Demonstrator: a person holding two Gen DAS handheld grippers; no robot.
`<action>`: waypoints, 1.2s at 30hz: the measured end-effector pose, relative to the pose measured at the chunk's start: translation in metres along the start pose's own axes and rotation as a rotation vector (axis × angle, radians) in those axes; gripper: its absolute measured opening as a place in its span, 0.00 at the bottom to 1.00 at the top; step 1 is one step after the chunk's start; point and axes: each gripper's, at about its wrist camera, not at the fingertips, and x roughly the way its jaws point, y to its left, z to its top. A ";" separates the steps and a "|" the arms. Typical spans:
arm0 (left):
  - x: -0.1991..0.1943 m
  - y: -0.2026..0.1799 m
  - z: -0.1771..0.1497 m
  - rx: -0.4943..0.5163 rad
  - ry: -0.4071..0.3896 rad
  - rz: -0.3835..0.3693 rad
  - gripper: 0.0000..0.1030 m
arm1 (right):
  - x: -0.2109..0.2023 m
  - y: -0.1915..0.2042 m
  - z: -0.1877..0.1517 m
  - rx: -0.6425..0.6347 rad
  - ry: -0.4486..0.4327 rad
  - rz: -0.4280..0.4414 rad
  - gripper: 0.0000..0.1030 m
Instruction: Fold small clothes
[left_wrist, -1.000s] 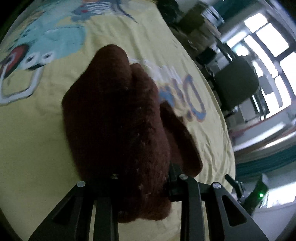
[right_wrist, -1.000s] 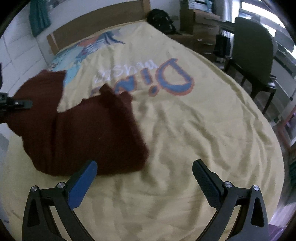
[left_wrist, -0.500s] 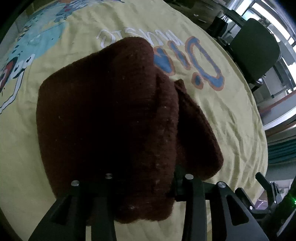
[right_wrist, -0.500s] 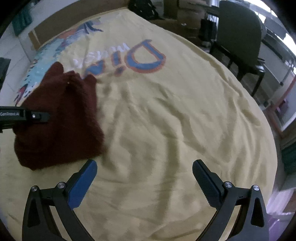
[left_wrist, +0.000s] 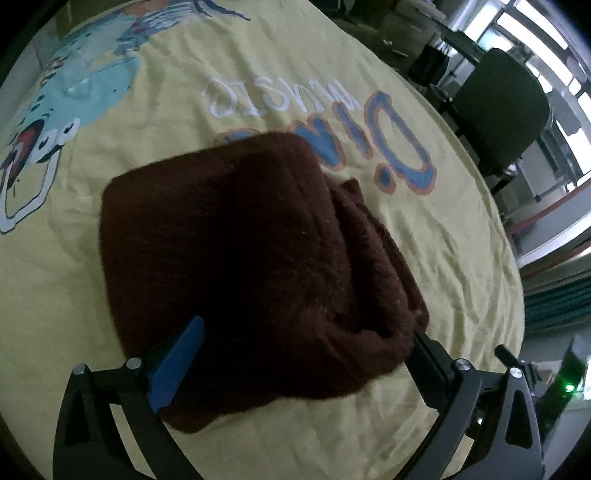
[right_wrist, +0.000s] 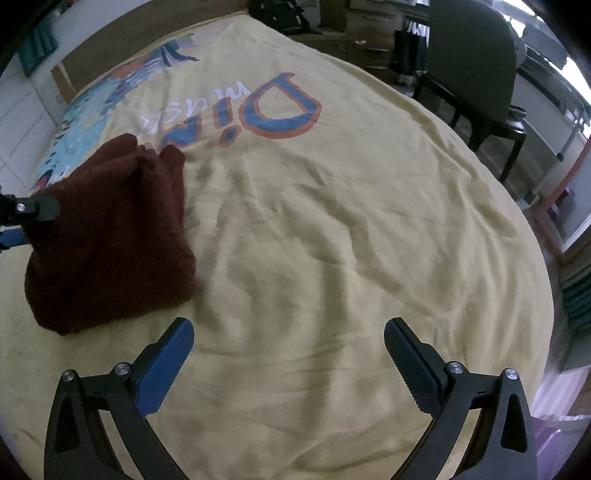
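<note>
A dark brown knitted garment (left_wrist: 240, 240) lies folded in a thick bundle on the yellow bedspread (left_wrist: 66, 295). My left gripper (left_wrist: 306, 328) points steeply down over its near edge. Its jaws are opening and stand wide, with the garment's edge between them and the blue pad (left_wrist: 177, 362) clear of the knit. In the right wrist view the same garment (right_wrist: 107, 236) sits at the left, with the left gripper's fingers (right_wrist: 37, 206) at its side. My right gripper (right_wrist: 289, 326) hangs open over bare bedspread (right_wrist: 332, 221), to the right of the garment, holding nothing.
The bedspread carries a blue and orange printed word (right_wrist: 280, 110) and a cartoon figure (left_wrist: 74, 92). A dark chair (right_wrist: 469, 62) stands past the bed's right edge. A wooden headboard (right_wrist: 110, 48) and a black bag (right_wrist: 277, 14) are at the far end.
The left gripper's jaws went from clamped on the brown garment to wide apart, and the garment now rests folded on the bed. The right gripper sank a little and stayed open.
</note>
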 end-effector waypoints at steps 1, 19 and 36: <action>-0.008 0.005 0.001 -0.018 -0.006 -0.023 0.99 | -0.001 0.001 0.001 -0.002 -0.002 0.002 1.00; -0.077 0.134 -0.040 -0.186 -0.115 0.086 0.99 | -0.042 0.108 0.091 -0.163 -0.035 0.090 0.98; -0.050 0.174 -0.102 -0.286 -0.047 -0.007 0.99 | 0.071 0.210 0.103 -0.322 0.385 0.145 0.45</action>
